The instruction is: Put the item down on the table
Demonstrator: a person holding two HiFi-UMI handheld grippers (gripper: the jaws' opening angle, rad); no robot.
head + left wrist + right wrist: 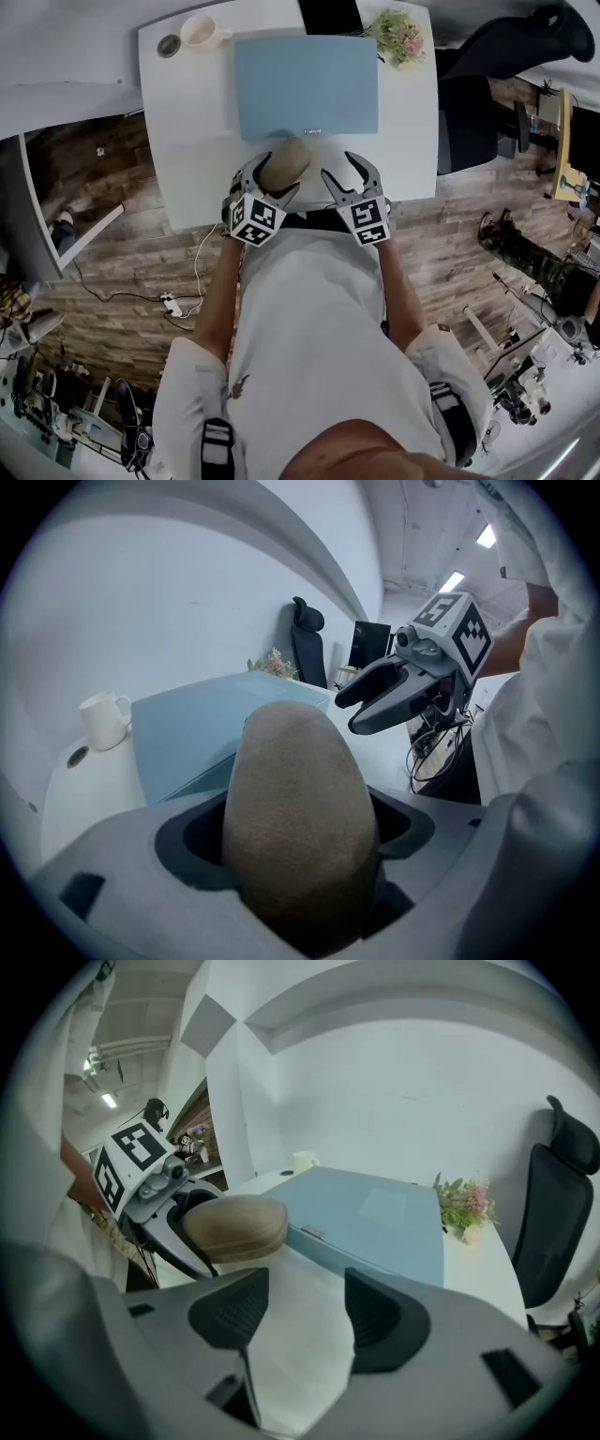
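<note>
The left gripper [272,184] pinches a tan oval case [286,161] between widely spread jaws, holding it over the front part of the white desk [187,141], at the near edge of a blue mat [305,84]. Just beside it, the right gripper [306,1320] has its jaws spread with only the desk showing between them.

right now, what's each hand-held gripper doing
left hand-held gripper: closed on the tan oval case
right hand-held gripper: open, nothing between its jaws
</note>
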